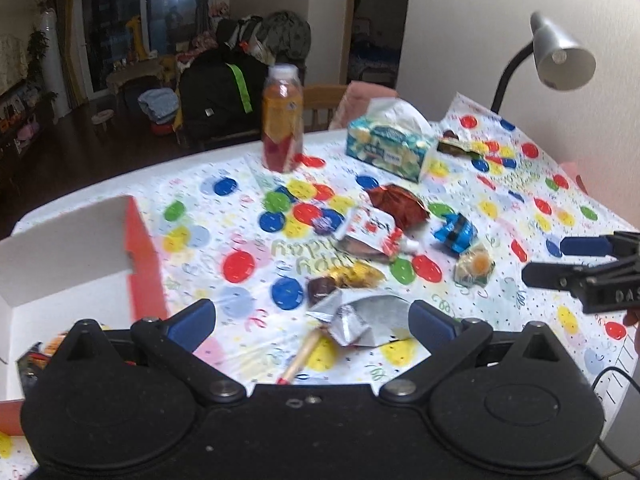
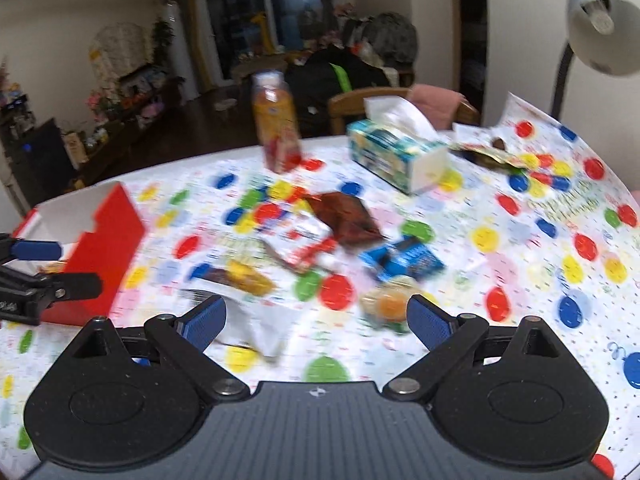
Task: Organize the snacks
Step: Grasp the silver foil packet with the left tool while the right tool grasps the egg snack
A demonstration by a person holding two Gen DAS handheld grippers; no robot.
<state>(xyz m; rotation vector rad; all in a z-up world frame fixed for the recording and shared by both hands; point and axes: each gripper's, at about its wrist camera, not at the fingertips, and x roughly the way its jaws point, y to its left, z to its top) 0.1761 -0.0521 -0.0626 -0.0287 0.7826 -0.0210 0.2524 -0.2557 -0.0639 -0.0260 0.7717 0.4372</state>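
left gripper (image 1: 312,326) released | right gripper (image 2: 316,322) released | silver wrapper (image 1: 360,322) long axis left-right, stick (image 1: 300,358) pointing toward camera

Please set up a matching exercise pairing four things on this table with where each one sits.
Things:
1. bottle
2. tissue box
3. red box
4. blue packet

Places:
A. left edge of the table
B. far side, right of the bottle
C. far edge, standing upright
D. mid-table, right of the red foil bag

Pairs: 1-C, 2-B, 3-A, 4-D
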